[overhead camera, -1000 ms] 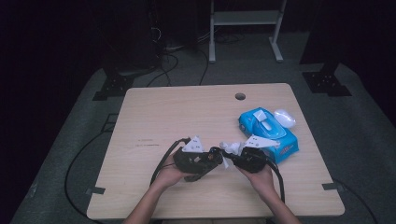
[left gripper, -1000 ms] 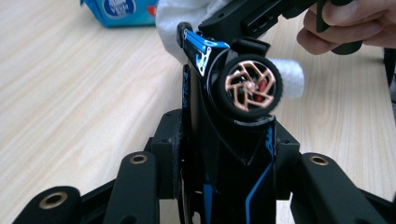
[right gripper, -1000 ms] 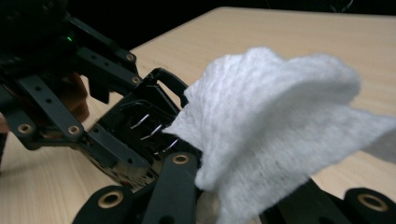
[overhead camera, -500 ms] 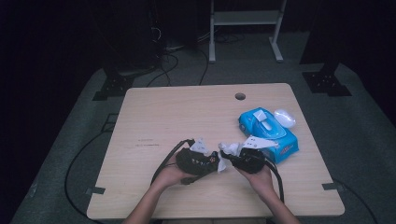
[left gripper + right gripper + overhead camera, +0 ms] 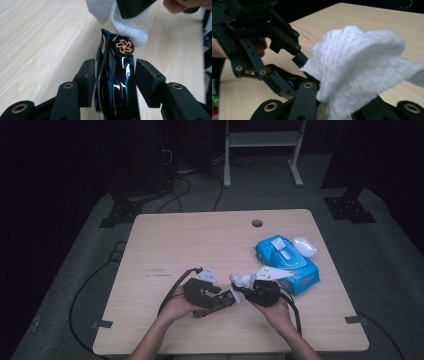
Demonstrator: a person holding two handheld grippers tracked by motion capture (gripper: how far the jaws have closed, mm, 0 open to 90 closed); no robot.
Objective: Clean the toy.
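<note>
Low over the front middle of the table (image 5: 200, 245), the two grippers meet tip to tip. Between the jaws of my left gripper (image 5: 227, 297) (image 5: 116, 75) lies a glossy black pouch (image 5: 117, 82) with blue trim and a round cap bearing an orange pinwheel mark. These jaws have just been opening: the left pad lies along the pouch and a thin gap shows at the right pad. My right gripper (image 5: 239, 287) is shut on a crumpled white wipe (image 5: 357, 65) (image 5: 125, 25), which rests against the pouch's cap end.
A blue pack of wipes (image 5: 287, 262) lies right of the hands, its white lid (image 5: 304, 246) flipped open. A cable hole (image 5: 257, 223) sits near the table's far edge. Black cables trail from both grippers. A white frame stands on the floor behind.
Both hands stay at the front middle of the table. The wipe remains at the tips of the left gripper; no clear shift shows from above.
</note>
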